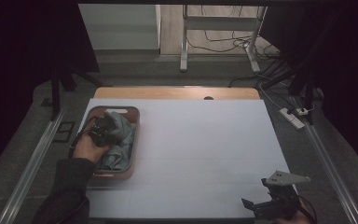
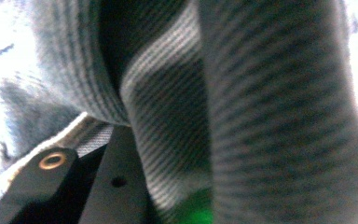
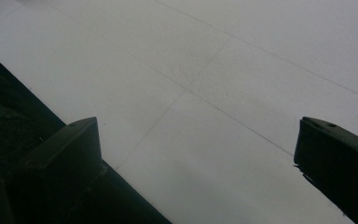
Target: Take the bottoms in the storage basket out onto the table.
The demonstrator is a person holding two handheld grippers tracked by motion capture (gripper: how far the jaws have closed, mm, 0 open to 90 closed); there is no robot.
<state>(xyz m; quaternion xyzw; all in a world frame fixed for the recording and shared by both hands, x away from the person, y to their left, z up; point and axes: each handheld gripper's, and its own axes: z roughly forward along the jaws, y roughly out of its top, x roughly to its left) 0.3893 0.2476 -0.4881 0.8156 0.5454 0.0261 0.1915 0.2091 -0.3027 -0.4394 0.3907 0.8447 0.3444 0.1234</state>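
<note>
now left claw clamped on grey cloth in basket.

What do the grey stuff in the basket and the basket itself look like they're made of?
The grey cloth looks like ribbed knit fabric: fine ridges show close up. The basket seems moulded plastic, brownish and smooth, with a handle slot, though dim light leaves that unsure.

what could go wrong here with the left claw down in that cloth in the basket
1. The left claw is shut on the grey ribbed cloth, which lies bunched in the basket; lifting may drag out the whole heap.
2. The basket sits near the table's left edge, so a snag could tip or slide it.
3. The right claw hangs open far away, unable to steady it.
</note>
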